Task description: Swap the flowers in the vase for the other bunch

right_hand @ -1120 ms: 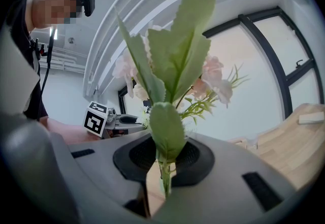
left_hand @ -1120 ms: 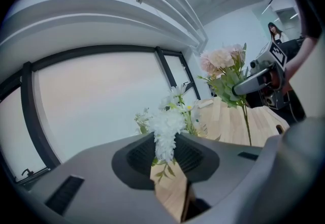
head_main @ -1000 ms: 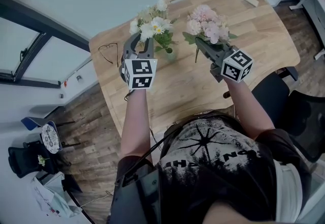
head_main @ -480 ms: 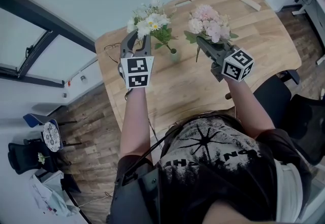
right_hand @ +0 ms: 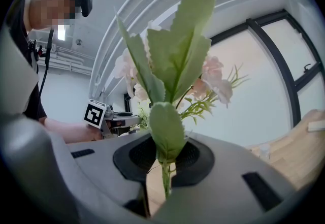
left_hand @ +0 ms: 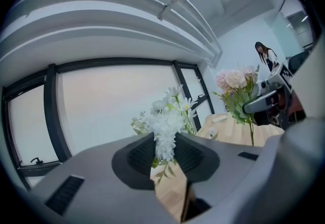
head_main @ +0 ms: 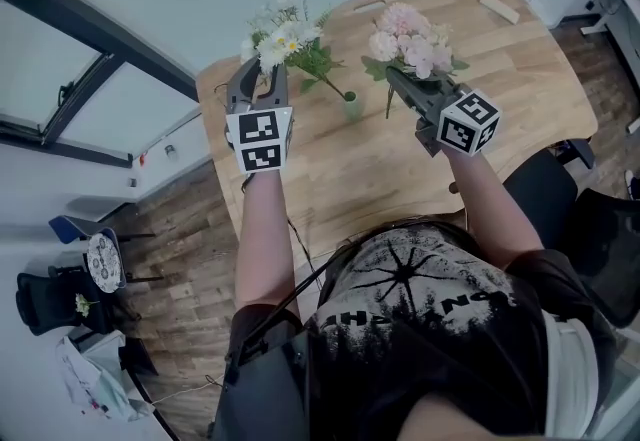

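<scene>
The head camera sat high on the person's head and looked steeply down at the wooden table (head_main: 520, 79). It saw both arms, with the left gripper (head_main: 256, 71) on the left and the right gripper (head_main: 395, 79) on the right.

The left gripper's camera sat just behind its jaws and looked along them, nearly level, toward the big window (left_hand: 101, 106). The white flowers (left_hand: 165, 124) were very close to it. Off to its right it saw the pink flowers (left_hand: 234, 81), which the head camera also saw. The right gripper's camera looked along its own jaws, very close to a green leaf (right_hand: 165, 131), and saw the left gripper across from it.
</scene>
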Available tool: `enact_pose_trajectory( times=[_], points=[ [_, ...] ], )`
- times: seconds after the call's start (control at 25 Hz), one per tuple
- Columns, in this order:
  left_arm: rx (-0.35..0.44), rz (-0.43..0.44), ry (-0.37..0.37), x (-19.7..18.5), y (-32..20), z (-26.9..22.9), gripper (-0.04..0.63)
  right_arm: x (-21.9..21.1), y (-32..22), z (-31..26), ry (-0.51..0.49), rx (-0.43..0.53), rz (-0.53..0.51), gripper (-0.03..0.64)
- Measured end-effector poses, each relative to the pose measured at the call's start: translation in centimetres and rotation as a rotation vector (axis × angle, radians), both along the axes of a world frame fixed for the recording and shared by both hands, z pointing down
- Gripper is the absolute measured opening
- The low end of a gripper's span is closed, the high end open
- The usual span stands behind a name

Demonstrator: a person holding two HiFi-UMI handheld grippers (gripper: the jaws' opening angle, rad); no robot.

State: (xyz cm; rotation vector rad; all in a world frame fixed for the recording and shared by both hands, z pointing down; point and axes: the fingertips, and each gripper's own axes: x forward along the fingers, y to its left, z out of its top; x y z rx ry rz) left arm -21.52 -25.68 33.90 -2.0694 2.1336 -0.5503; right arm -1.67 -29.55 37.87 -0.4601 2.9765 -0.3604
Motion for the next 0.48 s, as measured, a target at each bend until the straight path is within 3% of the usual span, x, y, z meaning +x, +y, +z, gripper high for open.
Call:
enact_pose_trajectory(
  times=[0.48],
  points=[
    [-0.03, -0.085, 0.019, -4.0, 5.0, 1.5, 0.11, -2.6, 2.0, 0.2, 0.01, -0.003, -0.05, 0.051]
  ],
)
